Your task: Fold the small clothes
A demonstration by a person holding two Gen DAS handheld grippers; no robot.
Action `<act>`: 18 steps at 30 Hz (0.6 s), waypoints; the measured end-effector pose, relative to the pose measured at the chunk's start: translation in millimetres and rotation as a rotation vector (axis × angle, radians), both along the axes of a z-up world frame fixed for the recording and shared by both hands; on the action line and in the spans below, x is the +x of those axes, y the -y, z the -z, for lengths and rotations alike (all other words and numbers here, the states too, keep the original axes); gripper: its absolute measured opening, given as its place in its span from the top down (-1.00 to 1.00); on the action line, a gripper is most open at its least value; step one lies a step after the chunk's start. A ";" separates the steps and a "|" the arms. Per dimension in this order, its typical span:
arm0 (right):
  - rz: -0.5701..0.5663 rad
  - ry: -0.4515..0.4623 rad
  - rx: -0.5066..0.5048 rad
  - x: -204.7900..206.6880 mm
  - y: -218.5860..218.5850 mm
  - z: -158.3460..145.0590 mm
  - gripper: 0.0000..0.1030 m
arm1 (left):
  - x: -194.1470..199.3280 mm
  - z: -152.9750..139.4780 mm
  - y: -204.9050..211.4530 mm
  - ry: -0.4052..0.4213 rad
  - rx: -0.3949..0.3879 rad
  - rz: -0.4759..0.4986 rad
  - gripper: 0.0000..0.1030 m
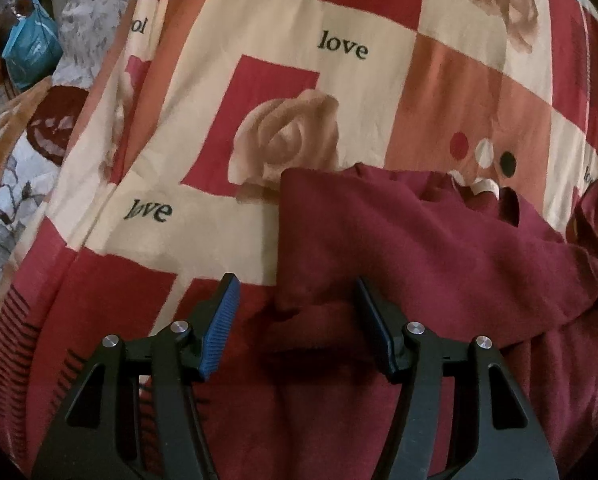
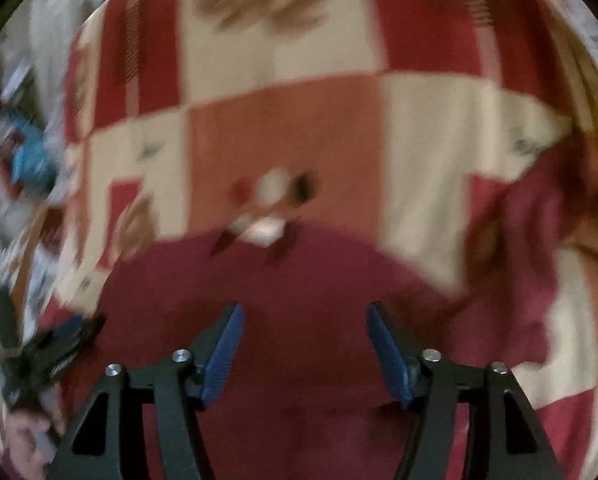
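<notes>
Maroon cloth, a small garment (image 1: 419,248), lies on a bed under a patterned bedspread (image 1: 259,32) of red, cream and salmon squares, printed with roses and the word "love". In the left wrist view the garment spreads from lower centre toward the right, its upper left corner sharp and folded over, with a small cream patch near its top edge beside a row of printed dots. The left tool (image 1: 297,288) hangs over the garment's left edge with its jaws apart and nothing pressed between the blue pads; one finger is over the bedspread, the other over the cloth.

The right wrist view is blurred. There the right tool (image 2: 303,316) hangs over the same maroon garment (image 2: 299,280), jaws spread, nothing gripped. At its lower left edge the left tool (image 2: 59,344) shows dark and smeared, with a hand (image 2: 27,440) below it.

Around the working spot: a blue bag (image 1: 31,52) at the far upper left, a grey-flowered white quilt (image 1: 7,208) along the left side, and a brown-and-orange blanket (image 1: 39,120) between them. Further reddish cloth (image 2: 539,232) lies bunched at the right in the right wrist view; whether it belongs to the garment is unclear.
</notes>
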State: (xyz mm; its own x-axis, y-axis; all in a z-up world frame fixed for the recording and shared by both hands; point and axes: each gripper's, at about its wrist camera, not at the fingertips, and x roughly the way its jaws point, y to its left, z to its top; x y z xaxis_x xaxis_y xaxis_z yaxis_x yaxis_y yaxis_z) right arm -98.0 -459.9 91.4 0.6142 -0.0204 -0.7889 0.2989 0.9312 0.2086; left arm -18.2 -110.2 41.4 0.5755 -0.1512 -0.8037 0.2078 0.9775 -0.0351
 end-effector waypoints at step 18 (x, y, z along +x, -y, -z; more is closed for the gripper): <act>0.290 -0.188 0.013 65.1 150.3 53.3 -0.26 | 1.6 1.1 6.0 -0.005 -0.005 0.015 -0.15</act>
State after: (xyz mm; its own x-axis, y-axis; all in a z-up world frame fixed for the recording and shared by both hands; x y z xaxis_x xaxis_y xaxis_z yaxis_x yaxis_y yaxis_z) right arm -32.9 -610.1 38.1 0.4285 -0.1622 -0.8888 0.5847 0.7998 0.1360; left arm -16.6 -116.2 40.3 0.5694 -0.1634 -0.8056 0.2220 0.9742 -0.0407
